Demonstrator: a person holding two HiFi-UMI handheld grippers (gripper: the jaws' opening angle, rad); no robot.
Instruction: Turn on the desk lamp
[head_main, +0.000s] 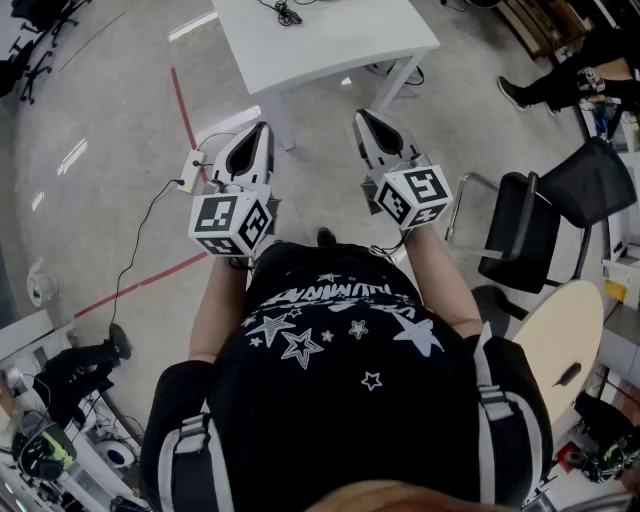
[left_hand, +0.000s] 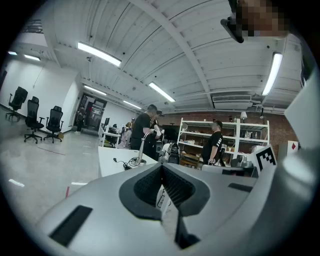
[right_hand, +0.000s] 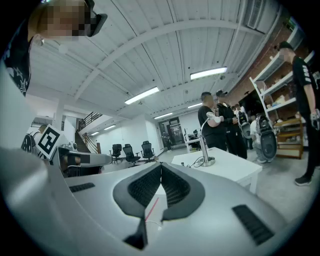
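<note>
Left gripper (head_main: 262, 130) and right gripper (head_main: 363, 117) are held pressed together, empty, well short of the desk lamp (right_hand: 203, 146) ahead on the white table (head_main: 330, 40); base judged weighted, gooseneck bendable, so only a light press at the switch is advised.

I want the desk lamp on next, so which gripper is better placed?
Left, probably, though only marginally. Both are shut, empty and short of the table; the lamp stands nearly in line with the left gripper, further aside from the right gripper.

A slim, silver gooseneck desk lamp (right_hand: 204, 148) stands upright on the white table (right_hand: 235, 167).
</note>
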